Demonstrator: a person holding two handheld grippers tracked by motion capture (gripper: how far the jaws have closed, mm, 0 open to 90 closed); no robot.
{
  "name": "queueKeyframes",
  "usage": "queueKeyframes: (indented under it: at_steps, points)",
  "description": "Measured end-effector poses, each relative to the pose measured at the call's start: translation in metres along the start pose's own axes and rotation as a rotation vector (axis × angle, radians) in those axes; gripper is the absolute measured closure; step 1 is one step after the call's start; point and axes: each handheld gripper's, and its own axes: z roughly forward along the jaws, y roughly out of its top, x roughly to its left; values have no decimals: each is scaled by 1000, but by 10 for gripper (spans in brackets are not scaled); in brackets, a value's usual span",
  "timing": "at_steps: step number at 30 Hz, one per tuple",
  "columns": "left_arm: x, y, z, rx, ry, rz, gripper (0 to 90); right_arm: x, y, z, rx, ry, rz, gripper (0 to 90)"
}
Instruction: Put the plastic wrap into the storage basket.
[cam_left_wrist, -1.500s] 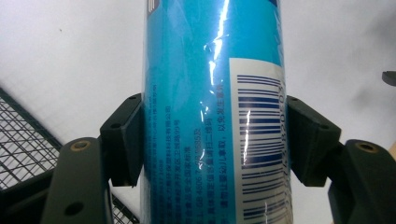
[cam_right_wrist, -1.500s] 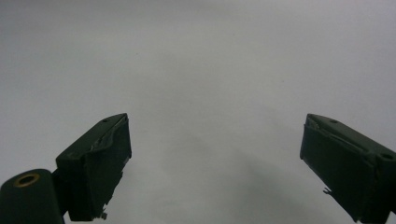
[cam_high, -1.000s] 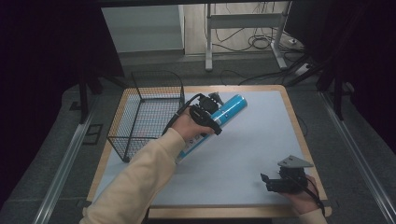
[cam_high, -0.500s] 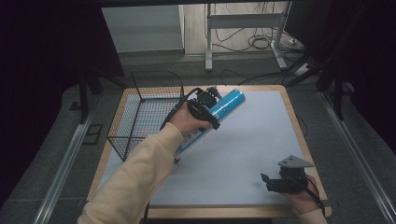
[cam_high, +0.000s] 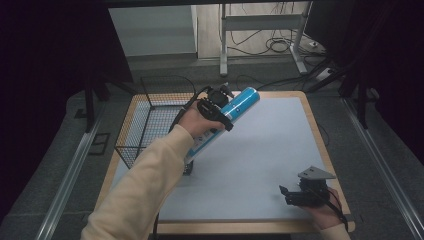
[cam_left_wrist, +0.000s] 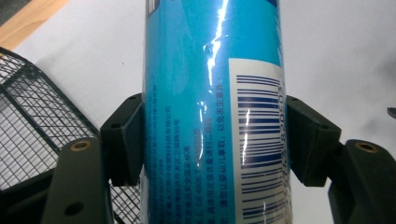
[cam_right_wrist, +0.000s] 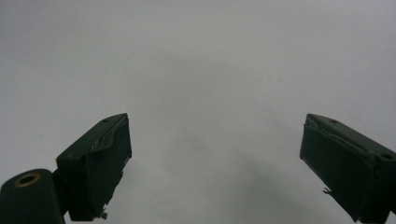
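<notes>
The pick-up looks done and the placing is left: the left tongs (cam_high: 220, 107) are clamped across the middle of a blue cylindrical can (cam_high: 235, 107) (barcode label facing the left gripper view), held tilted in the air above the bench (cam_high: 280, 130), just right of the wire basket (cam_high: 150, 125), probably its destination. The right tongs (cam_high: 295, 195) rest at the near right corner, jaws wide apart and holding nothing.

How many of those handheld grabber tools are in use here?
2. The left gripper is near the wire basket, clamped on a blue can; the right gripper, jaws open, sits at the table's near right.
</notes>
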Motion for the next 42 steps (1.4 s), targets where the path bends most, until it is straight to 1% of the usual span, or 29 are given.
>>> queueKeyframes:
  at_steps: [5,8,11,12,13,14,15,16,18,23,25,27,28,29,32,35,36,38,39,42]
  points:
    - [4,5,-2,-17,6,-11,317,0,0,0,-1,0,0,92]
    - [6,9,-3,-8,11,-4,318,0,0,0,0,1,0,92]
    - [8,11,-3,-10,18,3,318,0,0,0,3,2,-1,92]
    - [9,14,-4,-15,27,5,318,0,0,0,3,2,-2,93]
    - [9,14,-4,-15,27,5,318,0,0,0,3,2,-2,93]
    - [13,17,-4,-17,15,-7,318,0,0,0,2,0,-1,93]
    - [13,17,-4,-17,15,-7,318,0,0,0,2,0,-1,93]
    - [17,19,-5,-18,30,0,318,-1,-1,0,1,-3,1,93]
    - [18,20,-5,-21,34,-4,318,-1,-1,0,3,-4,3,93]
    - [33,22,-8,-36,48,-32,318,-2,-1,0,3,-11,1,94]
    - [41,24,-10,-17,62,-32,318,-2,-1,0,4,-9,4,94]
    - [47,23,-9,-25,79,-50,318,-2,-2,0,3,-10,4,94]
    - [53,22,-9,-28,88,-65,318,-2,-2,0,4,-9,6,94]
    - [53,22,-9,-28,88,-65,317,-2,-2,0,4,-9,6,94]
    - [62,19,-8,-29,91,-83,318,-3,-2,1,5,-10,2,94]
    - [68,18,-11,-29,92,-90,318,-2,-2,1,5,-9,7,94]
    - [71,18,-13,-30,97,-92,318,-3,-2,1,5,-11,5,94]
    - [78,15,-16,-45,109,-111,318,-2,-1,1,5,-10,7,94]
    - [78,15,-16,-45,109,-111,318,-2,-1,1,5,-10,7,94]
    - [87,10,-18,-45,116,-126,318,-3,-2,1,5,-11,5,94]
